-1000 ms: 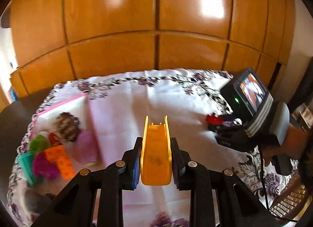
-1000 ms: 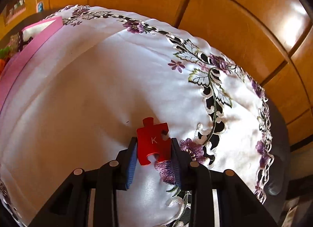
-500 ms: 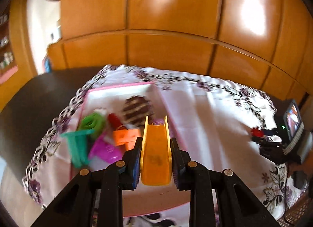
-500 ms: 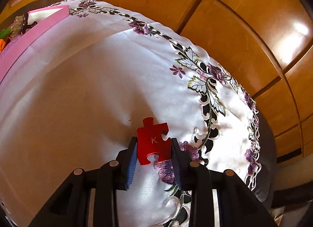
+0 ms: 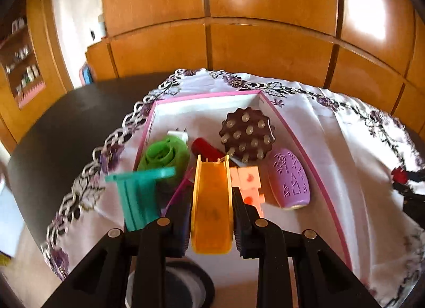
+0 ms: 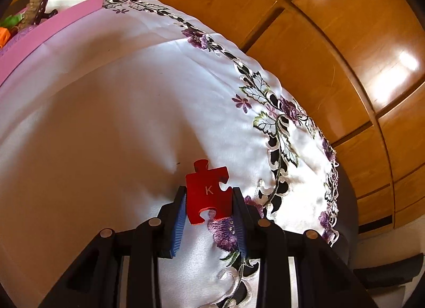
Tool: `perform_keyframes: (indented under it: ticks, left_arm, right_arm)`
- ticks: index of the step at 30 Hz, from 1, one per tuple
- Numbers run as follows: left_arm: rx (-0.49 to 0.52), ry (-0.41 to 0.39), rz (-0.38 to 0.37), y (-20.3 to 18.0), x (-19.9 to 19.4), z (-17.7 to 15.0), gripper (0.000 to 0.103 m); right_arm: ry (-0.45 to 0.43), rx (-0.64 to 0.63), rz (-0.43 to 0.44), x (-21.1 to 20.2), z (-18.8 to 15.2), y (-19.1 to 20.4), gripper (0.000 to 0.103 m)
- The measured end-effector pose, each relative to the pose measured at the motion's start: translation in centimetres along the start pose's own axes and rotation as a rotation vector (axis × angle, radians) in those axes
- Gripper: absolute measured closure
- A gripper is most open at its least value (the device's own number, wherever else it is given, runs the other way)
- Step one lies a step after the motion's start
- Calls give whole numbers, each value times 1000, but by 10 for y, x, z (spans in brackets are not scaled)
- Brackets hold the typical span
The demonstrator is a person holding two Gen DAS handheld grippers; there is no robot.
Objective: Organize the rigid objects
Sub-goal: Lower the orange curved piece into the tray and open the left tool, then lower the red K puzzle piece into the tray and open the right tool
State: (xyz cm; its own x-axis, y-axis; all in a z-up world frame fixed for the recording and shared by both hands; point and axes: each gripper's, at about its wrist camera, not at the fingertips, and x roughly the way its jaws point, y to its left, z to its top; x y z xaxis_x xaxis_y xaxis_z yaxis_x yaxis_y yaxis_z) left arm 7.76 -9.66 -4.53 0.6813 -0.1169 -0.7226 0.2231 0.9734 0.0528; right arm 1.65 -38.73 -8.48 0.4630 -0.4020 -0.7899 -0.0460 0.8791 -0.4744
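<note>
Left fingers (image 5: 211, 201) clamped on yellow plastic slide-shaped piece (image 5: 211, 207); pink-rimmed cardboard box (image 5: 305, 148) beneath: lower first, release gently. Right fingers (image 6: 209, 199) clamped on red K-lettered puzzle piece (image 6: 207, 191).

Two hand-held grippers, each clamped on a piece.

Left gripper (image 5: 212, 201): angled downward, jaws closed tight, blue-ribbed pads pressing both sides of a yellow piece (image 5: 211, 209) that stands on edge between the black fingers (image 5: 247, 217). Right gripper (image 6: 208, 201): also angled downward, jaws closed on a flat red puzzle piece (image 6: 208, 191) marked K, held by its side edges, its tab projecting past the fingertips.
</note>
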Motion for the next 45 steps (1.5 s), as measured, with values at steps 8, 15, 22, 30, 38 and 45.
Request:
perform_keyframes:
  ticks: [8, 15, 22, 30, 38, 45]
  left_arm:
    - [20, 0, -31, -11, -1, -5, 53]
    - [-4, -22, -17, -3, -10, -9, 52]
    - [-66, -62, -13, 12, -32, -10, 48]
    - [-103, -108, -52, 27, -54, -6, 47]
    - [-145, -176, -51, 45, -79, 0, 46]
    - [-204, -211, -1, 78, -98, -3, 45]
  right_arm:
    - [3, -10, -3, 0, 1, 1, 72]
    - [4, -8, -3, 0, 1, 1, 72]
    - [-8, 2, -3, -4, 3, 0, 72]
    - [-113, 116, 18, -46, 20, -1, 72]
    - [-298, 179, 119, -124, 66, 41, 72]
    - [-410, 164, 198, -172, 100, 91, 72]
